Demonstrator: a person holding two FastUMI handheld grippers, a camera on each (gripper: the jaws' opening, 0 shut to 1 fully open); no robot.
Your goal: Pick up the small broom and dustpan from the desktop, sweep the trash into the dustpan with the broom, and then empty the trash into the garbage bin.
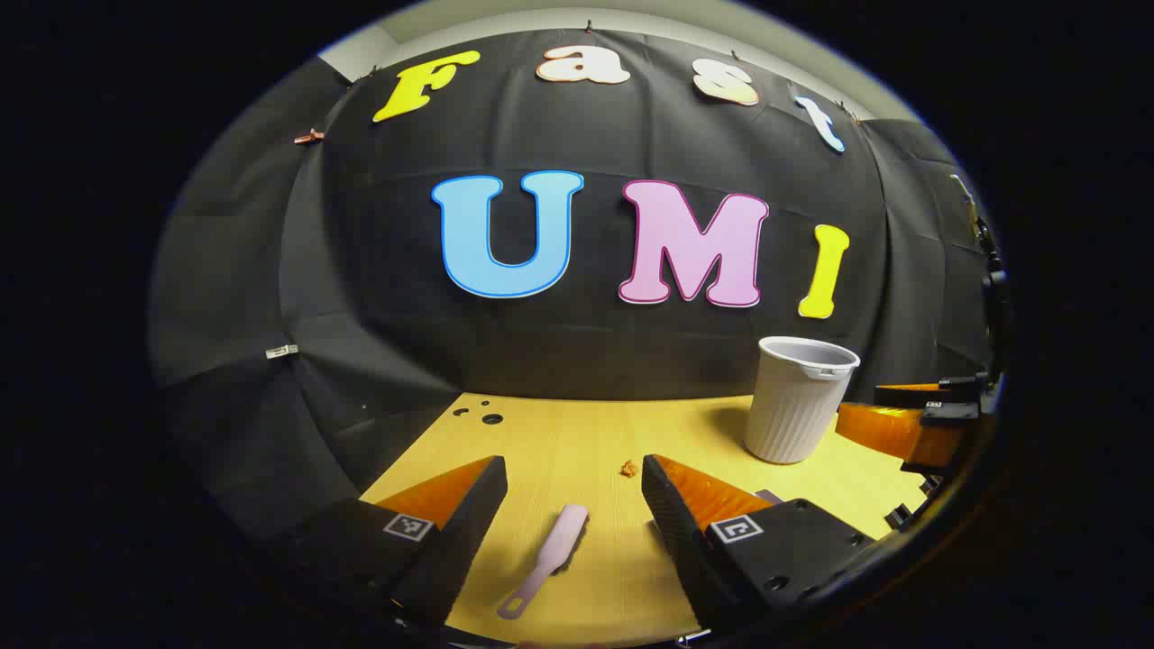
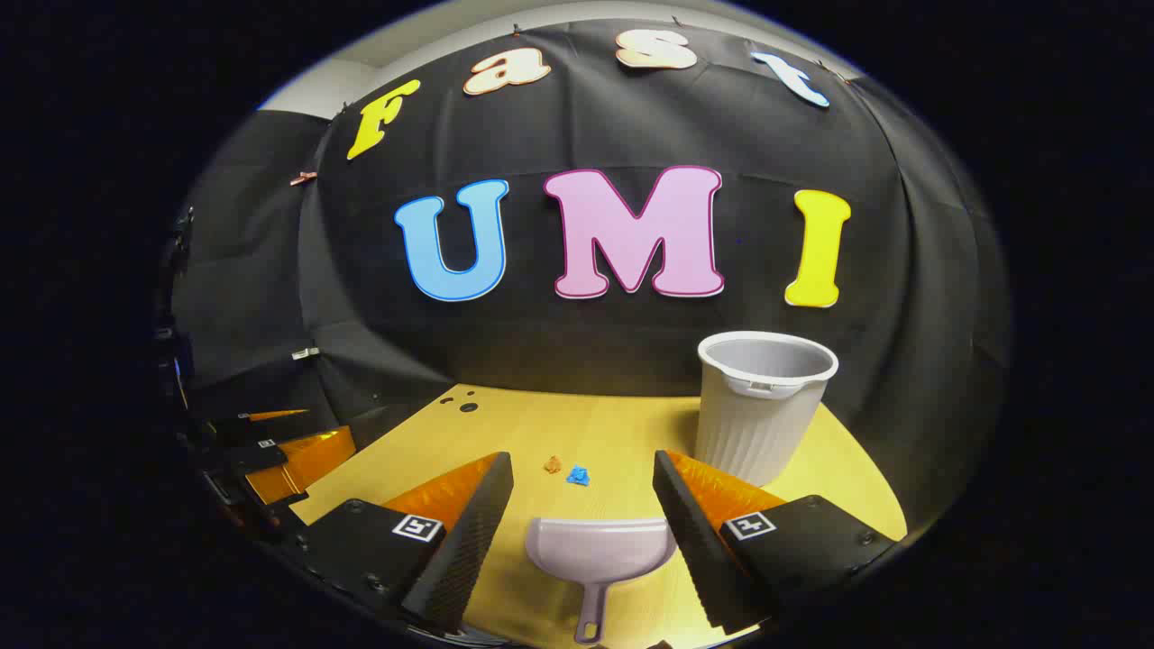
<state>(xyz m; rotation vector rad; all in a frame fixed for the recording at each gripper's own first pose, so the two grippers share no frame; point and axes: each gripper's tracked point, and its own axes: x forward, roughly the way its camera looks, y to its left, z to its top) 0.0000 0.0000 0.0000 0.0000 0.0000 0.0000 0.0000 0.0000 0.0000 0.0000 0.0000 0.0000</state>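
Note:
In the left gripper view a small pale pink broom (image 1: pixel 548 557) lies flat on the yellow desktop (image 1: pixel 577 433), between the fingers of my open left gripper (image 1: pixel 573 482) and below them. A small orange scrap (image 1: pixel 627 467) rests just beyond it. In the right gripper view a pale pink dustpan (image 2: pixel 599 550) lies on the desktop (image 2: pixel 622 424), mouth facing away and handle toward me, between the fingers of my open right gripper (image 2: pixel 582 476). An orange scrap (image 2: pixel 553 464) and a blue scrap (image 2: pixel 578 475) lie just past the pan. Neither gripper touches anything.
A ribbed white garbage bin (image 2: pixel 760 404) stands upright at the back right of the desk, also seen in the left gripper view as the bin (image 1: pixel 798 397). Small holes (image 1: pixel 485 415) mark the desk's far left. The other gripper (image 2: pixel 270 446) hovers at the left edge.

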